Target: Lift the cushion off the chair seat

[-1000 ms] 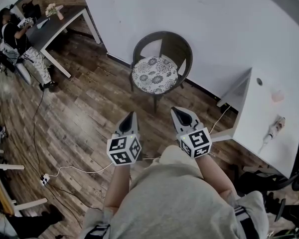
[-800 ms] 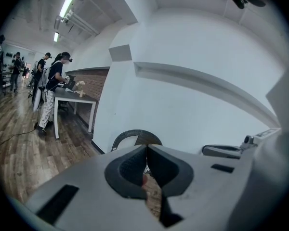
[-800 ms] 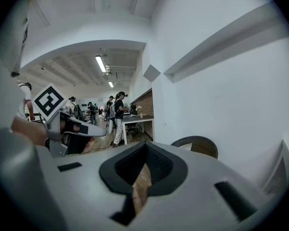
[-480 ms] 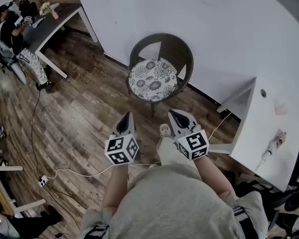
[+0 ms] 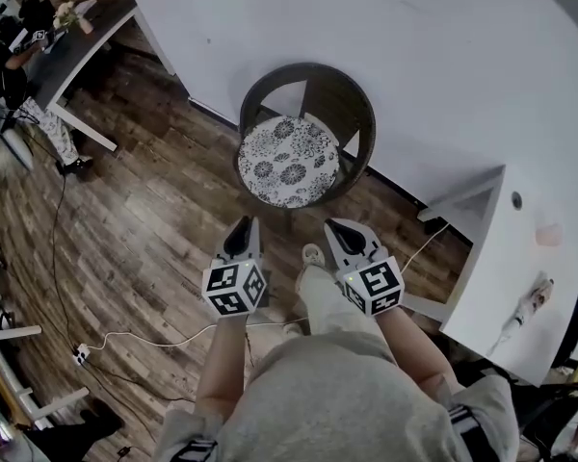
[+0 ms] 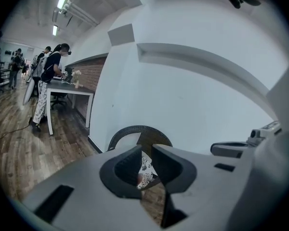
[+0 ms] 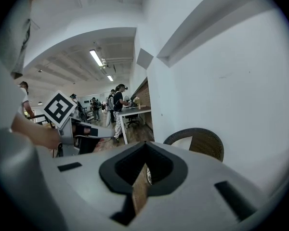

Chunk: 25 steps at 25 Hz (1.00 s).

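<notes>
Left claw (image 5: pixel 243 225) has just begun spreading, empty; right claw (image 5: pixel 335 227) stays pressed together. Both have drawn nearer the far cushion (image 5: pixel 289 162), so the grasp looks next.

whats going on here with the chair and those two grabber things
A person holds a gripper in each hand, both aimed at the round chair by the white wall. The patterned cushion lies on it, not yet touched. The left gripper has just been opening its jaws, nothing between them; the right gripper is shut.
</notes>
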Each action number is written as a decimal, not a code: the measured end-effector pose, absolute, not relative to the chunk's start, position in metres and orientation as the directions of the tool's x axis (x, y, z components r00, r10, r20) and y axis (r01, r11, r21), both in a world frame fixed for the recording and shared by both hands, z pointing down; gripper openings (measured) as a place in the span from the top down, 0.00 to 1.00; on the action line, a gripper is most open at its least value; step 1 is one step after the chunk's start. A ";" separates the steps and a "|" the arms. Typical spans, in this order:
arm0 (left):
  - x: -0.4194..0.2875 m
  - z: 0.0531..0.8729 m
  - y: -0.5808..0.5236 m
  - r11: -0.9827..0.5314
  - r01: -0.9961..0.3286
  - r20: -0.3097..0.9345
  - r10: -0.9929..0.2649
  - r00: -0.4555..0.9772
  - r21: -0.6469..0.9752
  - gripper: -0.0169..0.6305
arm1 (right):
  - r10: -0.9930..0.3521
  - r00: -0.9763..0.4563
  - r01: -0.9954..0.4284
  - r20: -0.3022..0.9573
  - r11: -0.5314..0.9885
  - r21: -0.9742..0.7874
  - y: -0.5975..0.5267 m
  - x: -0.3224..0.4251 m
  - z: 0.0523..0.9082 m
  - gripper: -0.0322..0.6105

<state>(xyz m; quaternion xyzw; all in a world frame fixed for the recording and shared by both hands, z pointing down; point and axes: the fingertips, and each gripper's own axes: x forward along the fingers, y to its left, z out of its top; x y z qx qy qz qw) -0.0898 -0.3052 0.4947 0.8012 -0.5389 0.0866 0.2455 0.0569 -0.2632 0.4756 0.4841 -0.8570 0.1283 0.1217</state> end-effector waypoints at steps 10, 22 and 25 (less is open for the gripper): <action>-0.081 0.564 -0.365 -0.304 -0.911 0.473 -0.782 0.406 0.279 0.69 | -0.791 -0.486 -0.872 0.371 0.469 -0.141 -0.313 0.069 0.513 0.95; -0.064 0.695 -0.405 -0.313 -0.923 0.606 -0.696 0.384 0.225 0.63 | -0.763 -0.486 -0.873 0.426 0.449 -0.191 -0.351 0.088 0.576 0.95; -0.063 0.731 -0.410 -0.316 -0.926 0.650 -0.663 0.372 0.208 0.62 | -0.752 -0.490 -0.871 0.441 0.447 -0.205 -0.358 0.090 0.593 0.95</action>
